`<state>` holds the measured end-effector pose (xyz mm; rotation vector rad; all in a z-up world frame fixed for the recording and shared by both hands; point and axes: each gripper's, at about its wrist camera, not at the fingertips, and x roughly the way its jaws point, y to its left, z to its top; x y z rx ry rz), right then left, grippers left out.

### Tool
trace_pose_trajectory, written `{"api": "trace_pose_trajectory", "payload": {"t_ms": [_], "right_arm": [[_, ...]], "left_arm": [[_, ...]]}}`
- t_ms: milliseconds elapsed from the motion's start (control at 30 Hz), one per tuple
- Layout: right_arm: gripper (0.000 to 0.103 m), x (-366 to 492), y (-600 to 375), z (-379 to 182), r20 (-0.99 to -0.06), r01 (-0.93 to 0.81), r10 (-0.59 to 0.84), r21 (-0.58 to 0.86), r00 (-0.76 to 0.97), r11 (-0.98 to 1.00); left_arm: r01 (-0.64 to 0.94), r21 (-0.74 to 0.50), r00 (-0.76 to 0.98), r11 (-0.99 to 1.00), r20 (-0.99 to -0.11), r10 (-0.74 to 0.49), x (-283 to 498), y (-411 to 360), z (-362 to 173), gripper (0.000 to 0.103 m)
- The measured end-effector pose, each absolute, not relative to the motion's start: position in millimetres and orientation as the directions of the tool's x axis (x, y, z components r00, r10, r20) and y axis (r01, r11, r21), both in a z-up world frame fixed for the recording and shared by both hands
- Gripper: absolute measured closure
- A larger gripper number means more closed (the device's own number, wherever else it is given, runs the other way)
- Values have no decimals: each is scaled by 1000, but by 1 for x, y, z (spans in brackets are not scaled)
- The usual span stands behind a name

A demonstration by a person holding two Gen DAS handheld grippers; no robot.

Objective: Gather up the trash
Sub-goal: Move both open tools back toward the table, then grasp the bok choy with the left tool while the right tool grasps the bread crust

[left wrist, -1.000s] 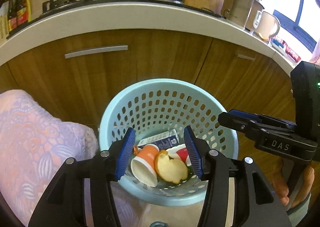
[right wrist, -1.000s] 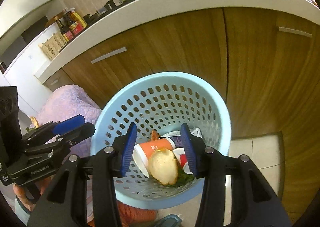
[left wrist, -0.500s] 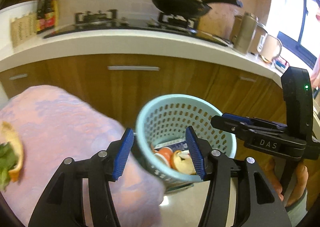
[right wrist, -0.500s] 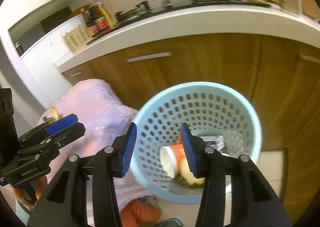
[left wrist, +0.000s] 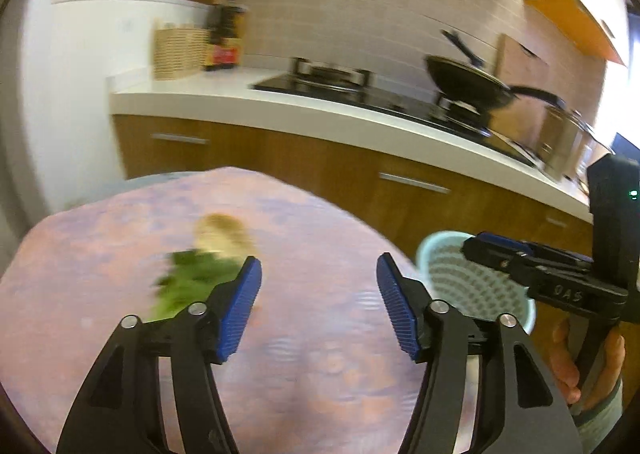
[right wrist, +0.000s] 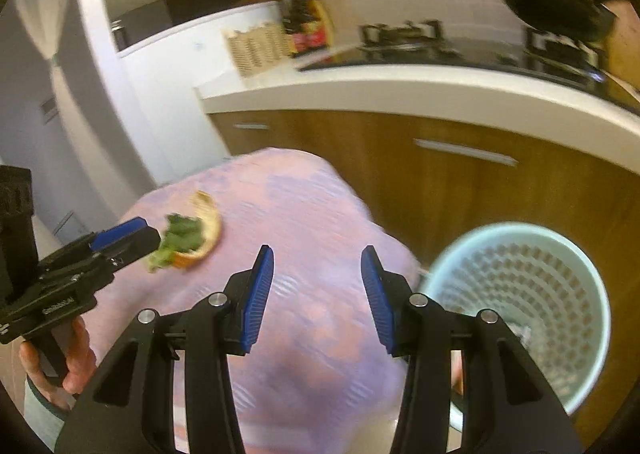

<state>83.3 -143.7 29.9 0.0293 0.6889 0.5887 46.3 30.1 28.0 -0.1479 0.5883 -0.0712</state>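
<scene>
An orange peel piece (left wrist: pixel 224 234) and green leafy scraps (left wrist: pixel 188 282) lie on a table with a pink-purple cloth (left wrist: pixel 304 238); they also show in the right wrist view, peel (right wrist: pixel 208 222) and leaves (right wrist: pixel 180 238). My left gripper (left wrist: pixel 318 306) is open and empty above the cloth, just right of the leaves. My right gripper (right wrist: pixel 316 294) is open and empty over the cloth. A light-blue perforated basket (right wrist: pixel 520 294) stands on the floor to the right of the table; it also shows in the left wrist view (left wrist: pixel 452 278).
A wooden cabinet front (left wrist: pixel 360 174) under a white counter (left wrist: pixel 280 106) runs behind the table. On the counter are a stove with a black pan (left wrist: pixel 464 82), bottles (left wrist: pixel 226 38) and a wicker basket (left wrist: pixel 176 50). A white cabinet (right wrist: pixel 144 66) stands at left.
Both grippers have swung left and up, away from above the basket to over the clothed table. The peel and leaves have come into view. Both stay open.
</scene>
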Motion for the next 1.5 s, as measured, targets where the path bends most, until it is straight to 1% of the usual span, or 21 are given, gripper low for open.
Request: {"api": "trace_pose_trajectory", "payload": {"t_ms": [133,233,300,467,533,600,633,667,733,800,833,867,900,967,1033,1100,1133,1167,1300,1500], "right_arm": [[61,89,-101,27,-592,-587,592,233,547,775],[61,95,-65,23,-601,-624,601,207,527,754],[61,107,-43,19,-603,-634,614,220,509,741],[61,139,-12,3,-618,-575,571,225,540,787],[56,153,-3,-7,-630,-555,563,240,535,796],[56,157,2,-17,-635,-543,549,232,544,807],[54,158,4,-21,-639,-541,544,228,544,810],[53,159,6,-24,-651,-538,532,218,541,814],[53,156,9,-23,-643,-548,531,200,552,812],[51,154,13,-24,-647,-545,504,160,571,823],[51,155,16,-25,-656,-548,498,152,567,823],[51,155,20,-27,-665,-553,492,141,562,821],[51,154,22,-27,-667,-557,488,129,563,820],[51,153,23,-27,-664,-564,492,127,563,816],[51,155,24,-28,-669,-565,493,130,557,815],[51,156,23,-28,-668,-569,505,146,547,809],[51,156,22,-28,-669,-571,510,153,541,806],[51,157,22,-29,-671,-575,518,164,531,802],[51,156,24,-30,-675,-582,519,160,524,797],[51,160,37,-41,-734,-601,495,148,465,785]], "left_arm": [[-44,-160,826,986,-561,-54,42,68,21,41],[-81,-146,813,986,-582,-19,45,93,11,39],[-95,-131,796,987,-605,-4,52,103,4,38],[-107,-141,751,984,-660,-13,78,125,-20,39],[-104,-146,747,984,-665,-19,84,127,-26,39],[-92,-151,751,984,-659,-31,85,126,-30,39],[-87,-156,748,984,-663,-39,85,127,-34,39],[-87,-157,739,984,-673,-42,85,127,-36,39],[-76,-157,750,985,-660,-48,84,126,-34,39],[-78,-147,743,986,-668,-41,86,124,-36,39],[-81,-135,722,987,-691,-35,90,122,-39,40],[-76,-134,713,988,-700,-40,92,121,-41,47],[-55,-136,707,989,-705,-57,94,118,-41,49],[-40,-117,706,992,-706,-55,94,114,-42,52],[-24,-105,694,994,-718,-59,95,109,-44,62],[-23,-86,696,996,-717,-46,95,107,-45,66],[-28,-88,699,996,-713,-44,94,108,-44,71],[-34,-99,703,995,-710,-46,94,110,-44,73],[-88,-158,728,984,-684,-45,88,124,-41,75],[-172,-224,768,959,-640,-12,77,140,-33,76]]}}
